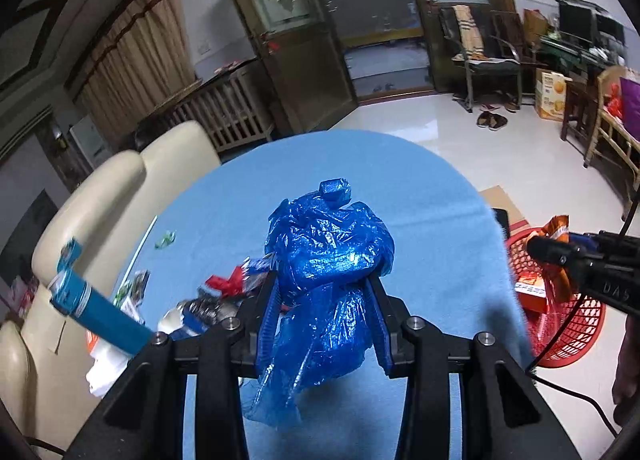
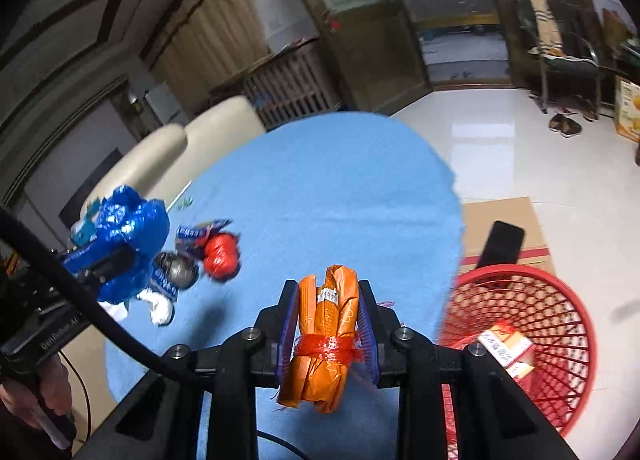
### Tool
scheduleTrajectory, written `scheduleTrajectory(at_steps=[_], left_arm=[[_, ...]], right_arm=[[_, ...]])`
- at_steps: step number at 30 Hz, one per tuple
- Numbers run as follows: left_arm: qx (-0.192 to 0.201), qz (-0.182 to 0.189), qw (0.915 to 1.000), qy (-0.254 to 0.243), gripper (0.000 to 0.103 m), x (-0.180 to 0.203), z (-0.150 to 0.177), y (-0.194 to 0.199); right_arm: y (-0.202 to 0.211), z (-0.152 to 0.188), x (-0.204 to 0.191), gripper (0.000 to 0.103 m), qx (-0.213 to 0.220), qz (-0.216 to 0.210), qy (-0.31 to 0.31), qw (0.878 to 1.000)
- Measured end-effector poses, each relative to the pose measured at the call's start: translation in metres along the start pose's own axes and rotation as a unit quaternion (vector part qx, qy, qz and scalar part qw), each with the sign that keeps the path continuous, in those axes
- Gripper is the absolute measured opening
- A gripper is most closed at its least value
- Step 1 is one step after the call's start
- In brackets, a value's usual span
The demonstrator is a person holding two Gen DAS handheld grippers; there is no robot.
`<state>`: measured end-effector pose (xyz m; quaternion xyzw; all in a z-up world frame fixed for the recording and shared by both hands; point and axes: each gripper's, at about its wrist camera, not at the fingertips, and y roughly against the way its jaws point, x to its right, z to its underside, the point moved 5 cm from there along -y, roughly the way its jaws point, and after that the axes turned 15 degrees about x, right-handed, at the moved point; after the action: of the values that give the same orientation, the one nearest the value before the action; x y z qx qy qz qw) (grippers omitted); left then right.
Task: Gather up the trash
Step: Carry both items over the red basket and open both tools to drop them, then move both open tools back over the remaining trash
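Crumpled blue plastic bag (image 1: 328,256) sits clamped in your left gripper (image 1: 324,280), lifted above the blue tablecloth (image 1: 420,187); loose wrappers (image 1: 224,292) remain at its left. Your right gripper (image 2: 329,292) is pinched on an orange packet (image 2: 328,336), the red basket (image 2: 560,300) just right. Carry step: swing both over the basket, then release.

Round table (image 1: 420,187) under light-blue cloth, centre frame. On it, lower left: red crumpled wrapper (image 2: 221,254), white tissue wad (image 2: 160,306), blue-and-white packet (image 2: 198,231), small green scrap (image 1: 166,239).
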<state>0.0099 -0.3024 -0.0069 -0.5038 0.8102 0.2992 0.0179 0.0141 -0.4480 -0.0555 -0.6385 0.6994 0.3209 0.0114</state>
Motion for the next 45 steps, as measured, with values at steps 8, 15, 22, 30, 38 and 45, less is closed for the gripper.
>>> scheduleTrajectory(at_steps=[8, 15, 22, 30, 38, 45], left_arm=[[0.017, 0.031, 0.9987, -0.037, 0.043, 0.046, -0.023, 0.002], [0.018, 0.057, 0.9968, -0.053, 0.043, 0.081, -0.035, -0.001], [-0.009, 0.161, 0.9864, -0.033, 0.043, 0.130, -0.033, -0.009], [-0.079, 0.267, 0.9604, -0.001, 0.049, 0.188, -0.014, -0.036], [-0.104, 0.268, 0.9577, -0.008, 0.056, 0.188, 0.005, -0.038], [-0.082, 0.220, 0.9721, -0.006, 0.061, 0.136, 0.016, -0.021]], right_arm=[[0.032, -0.016, 0.044, 0.031, 0.029, 0.021, -0.035, 0.999], [0.056, -0.024, 0.080, 0.031, 0.050, 0.038, -0.063, 0.996], [0.076, -0.024, 0.123, 0.031, 0.061, 0.056, -0.106, 0.991], [0.081, 0.000, 0.167, 0.033, 0.032, 0.058, -0.181, 0.981], [0.085, 0.004, 0.179, 0.063, 0.030, 0.060, -0.206, 0.976], [0.085, -0.009, 0.157, 0.063, 0.048, 0.049, -0.184, 0.981]])
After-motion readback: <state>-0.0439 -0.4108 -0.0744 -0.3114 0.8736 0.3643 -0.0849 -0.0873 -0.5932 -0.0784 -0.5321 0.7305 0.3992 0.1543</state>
